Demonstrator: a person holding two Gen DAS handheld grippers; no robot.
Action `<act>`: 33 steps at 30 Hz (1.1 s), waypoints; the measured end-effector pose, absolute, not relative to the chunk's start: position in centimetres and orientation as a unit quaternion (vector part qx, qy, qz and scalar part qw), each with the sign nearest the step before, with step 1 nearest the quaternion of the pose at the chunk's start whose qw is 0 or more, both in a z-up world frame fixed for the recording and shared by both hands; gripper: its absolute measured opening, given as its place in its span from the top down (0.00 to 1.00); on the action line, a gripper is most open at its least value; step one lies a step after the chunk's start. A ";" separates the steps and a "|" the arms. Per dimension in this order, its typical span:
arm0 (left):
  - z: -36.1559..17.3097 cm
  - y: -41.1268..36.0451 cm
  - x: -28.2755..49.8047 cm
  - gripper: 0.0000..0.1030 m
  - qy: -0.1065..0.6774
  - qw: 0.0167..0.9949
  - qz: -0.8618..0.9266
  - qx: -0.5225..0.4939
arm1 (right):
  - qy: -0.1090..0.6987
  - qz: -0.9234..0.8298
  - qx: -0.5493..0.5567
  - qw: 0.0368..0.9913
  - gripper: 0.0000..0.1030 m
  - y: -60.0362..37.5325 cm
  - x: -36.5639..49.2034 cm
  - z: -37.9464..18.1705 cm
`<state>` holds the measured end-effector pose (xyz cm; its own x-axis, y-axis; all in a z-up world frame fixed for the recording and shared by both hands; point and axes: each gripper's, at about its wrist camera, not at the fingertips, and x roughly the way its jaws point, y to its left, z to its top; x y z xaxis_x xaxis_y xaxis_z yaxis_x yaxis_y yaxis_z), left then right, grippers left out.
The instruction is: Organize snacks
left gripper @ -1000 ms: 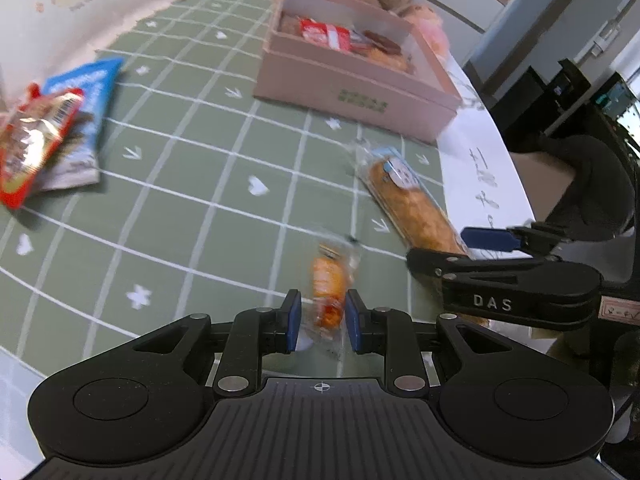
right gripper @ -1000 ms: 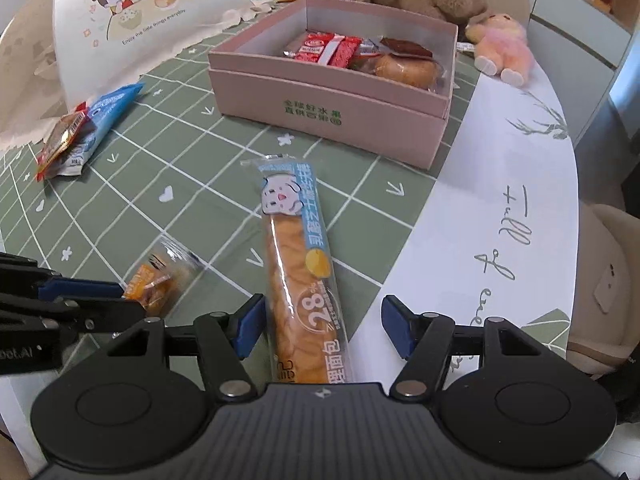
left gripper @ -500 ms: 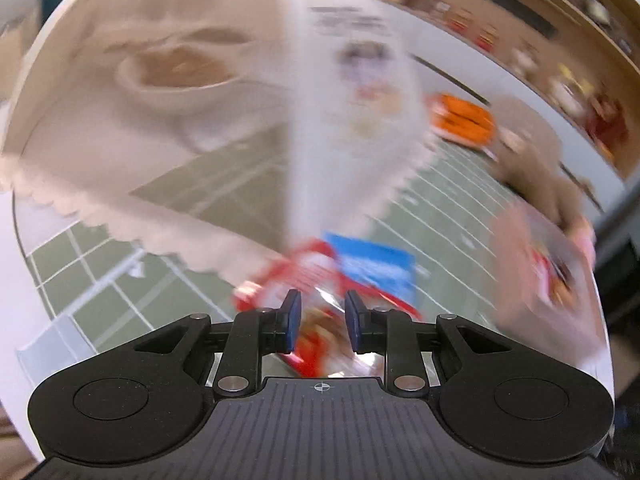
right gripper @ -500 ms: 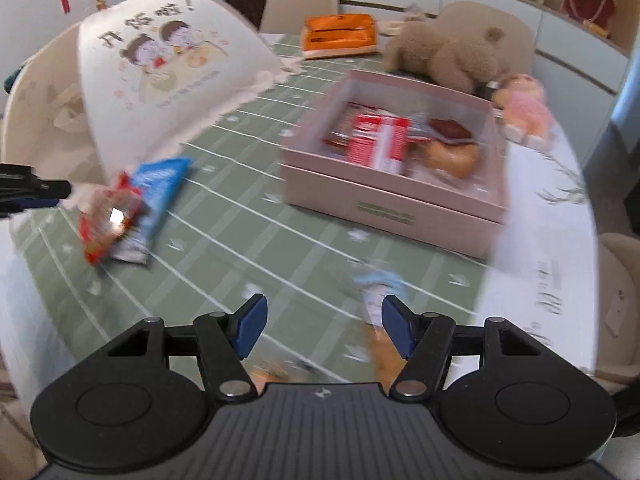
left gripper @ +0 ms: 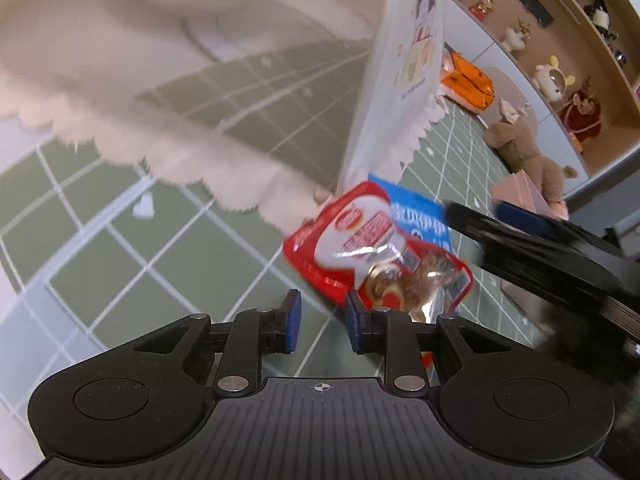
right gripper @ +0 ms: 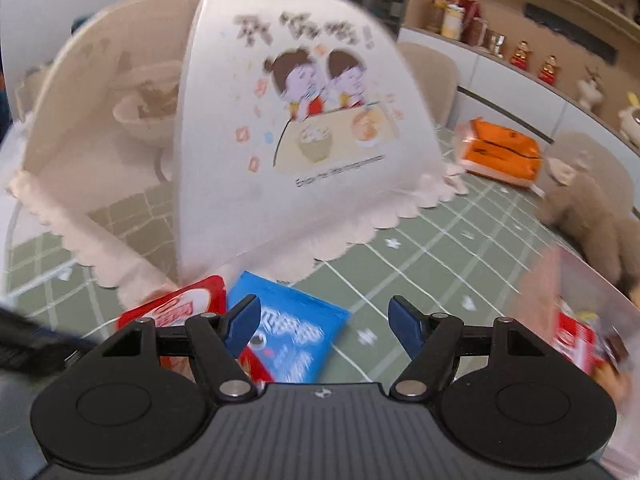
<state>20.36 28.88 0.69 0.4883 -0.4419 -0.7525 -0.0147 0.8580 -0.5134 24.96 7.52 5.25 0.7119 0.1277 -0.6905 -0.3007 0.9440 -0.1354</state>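
Presently catalogued, on a surface (left gripper: 100,240) laid with a green grid-patterned cloth:

Red snack packet (left gripper: 372,256): lies flat beside the scalloped hem of a white mesh food cover (right gripper: 304,152). Its near end reaches the right finger of the left hand-held gripper (left gripper: 320,322). Also seen at the lower left of the right wrist view (right gripper: 172,312).

Blue snack packet (right gripper: 292,332): lies partly under the red one, its far corner pointing toward the food cover's hem. It is seen between and below the fingers of the right hand-held gripper (right gripper: 324,324); no pad is seen pressing on it.

Left hand-held gripper: jaws nearly closed, only a narrow gap left, with nothing clamped between the blue pads. Bare cloth shows through the gap.

Right hand-held gripper: jaws parted wide and just opened further, nothing grasped. In the left wrist view it is seen as a blurred black shape (left gripper: 560,256) at the right, above the blue packet.

Pink box (right gripper: 576,312): at the right edge, blurred, with red-wrapped snacks inside.

Orange package (right gripper: 500,152): lies toward the far side of the surface, beyond the food cover.

Brown plush bear (left gripper: 532,160): sits toward the far side, next to the pink box.

Bowl (right gripper: 148,116): stands under the food cover, dimly seen through the mesh.
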 end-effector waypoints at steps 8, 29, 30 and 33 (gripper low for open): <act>0.4 28.1 20.9 0.74 0.473 0.834 -0.140 -0.248 | 0.423 0.169 -0.102 0.884 0.60 8.0 23.3 3.4; 4.2 20.0 16.0 0.73 0.473 0.835 -0.221 -0.176 | 0.446 0.068 -0.006 0.892 0.24 -2.3 18.1 3.4; 4.3 20.5 16.0 0.73 0.474 0.836 -0.215 -0.176 | 0.453 0.065 -0.007 0.889 0.24 -1.8 18.9 2.8; 4.3 21.6 15.8 0.73 0.477 0.836 -0.201 -0.180 | 0.449 0.066 -0.019 0.891 0.15 0.2 20.2 1.8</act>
